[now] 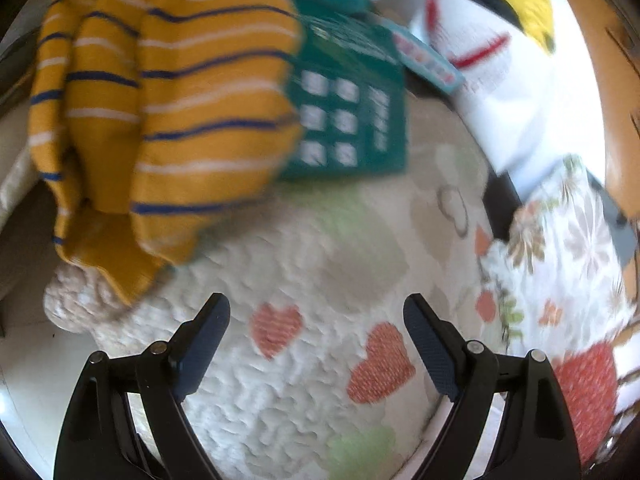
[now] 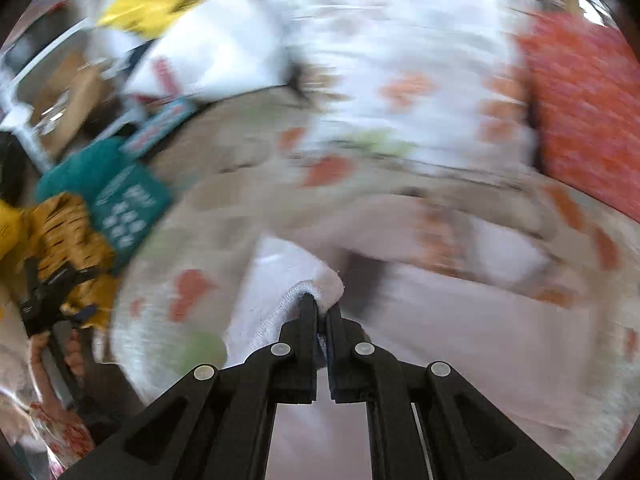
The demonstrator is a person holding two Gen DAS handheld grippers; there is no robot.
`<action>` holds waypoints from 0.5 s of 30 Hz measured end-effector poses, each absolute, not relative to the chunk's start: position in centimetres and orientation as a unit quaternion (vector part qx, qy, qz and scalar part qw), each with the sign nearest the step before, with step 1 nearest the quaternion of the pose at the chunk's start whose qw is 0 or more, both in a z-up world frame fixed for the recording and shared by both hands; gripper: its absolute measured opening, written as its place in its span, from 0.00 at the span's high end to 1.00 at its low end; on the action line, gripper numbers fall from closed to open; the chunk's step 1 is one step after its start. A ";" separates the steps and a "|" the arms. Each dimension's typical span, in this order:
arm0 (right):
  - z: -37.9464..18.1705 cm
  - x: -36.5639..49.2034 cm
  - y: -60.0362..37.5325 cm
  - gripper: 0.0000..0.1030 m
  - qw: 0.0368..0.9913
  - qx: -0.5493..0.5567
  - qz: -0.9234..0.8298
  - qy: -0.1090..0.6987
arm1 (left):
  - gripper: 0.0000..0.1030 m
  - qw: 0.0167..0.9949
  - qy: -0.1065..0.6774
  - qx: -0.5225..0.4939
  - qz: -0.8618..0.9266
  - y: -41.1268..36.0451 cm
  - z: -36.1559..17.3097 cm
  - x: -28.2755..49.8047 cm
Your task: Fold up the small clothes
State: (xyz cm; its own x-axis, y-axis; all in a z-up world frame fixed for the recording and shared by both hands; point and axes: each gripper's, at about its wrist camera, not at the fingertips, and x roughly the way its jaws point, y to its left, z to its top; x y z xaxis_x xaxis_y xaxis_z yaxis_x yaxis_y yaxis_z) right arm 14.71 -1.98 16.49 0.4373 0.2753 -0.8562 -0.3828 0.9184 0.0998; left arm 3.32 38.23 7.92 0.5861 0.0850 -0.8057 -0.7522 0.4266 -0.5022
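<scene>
Across the white quilted heart-print bedspread (image 1: 304, 364), your right gripper (image 2: 320, 308) is clamped on the stitched hem of the pale pink small garment (image 2: 460, 320) at lower centre; bring the wide-open, empty left gripper (image 1: 316, 320) to a second corner.

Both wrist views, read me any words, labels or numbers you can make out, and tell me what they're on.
None can be read.
Green garment: white print, blocks and lines, too blurred.
Blue and pink tag: lettering too blurred.

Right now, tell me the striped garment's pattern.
Striped garment: mustard yellow with navy and white stripes, clearest in the left wrist view.
</scene>
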 end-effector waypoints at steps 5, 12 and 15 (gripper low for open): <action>13.3 18.4 -13.8 0.95 0.838 -0.056 0.028 0.542 | 0.15 0.783 0.391 -0.419 0.244 33.8 8.2 6.7; 9.8 18.9 -22.2 0.52 0.841 -0.037 -0.088 0.533 | 0.15 0.809 0.430 -0.354 0.186 26.5 8.5 11.7; 10.8 17.8 -22.4 0.48 0.856 -0.040 -0.080 0.510 | 0.15 0.815 0.447 -0.331 0.161 23.7 8.3 13.5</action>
State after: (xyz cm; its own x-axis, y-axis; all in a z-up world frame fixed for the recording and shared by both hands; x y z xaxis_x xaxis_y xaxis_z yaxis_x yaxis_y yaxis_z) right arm 17.78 -22.43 10.79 0.4675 -0.1774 -0.8660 0.0949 0.9841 -0.1503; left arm 13.53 23.74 8.29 0.5479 -0.0332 -0.8359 -0.5588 0.7290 -0.3952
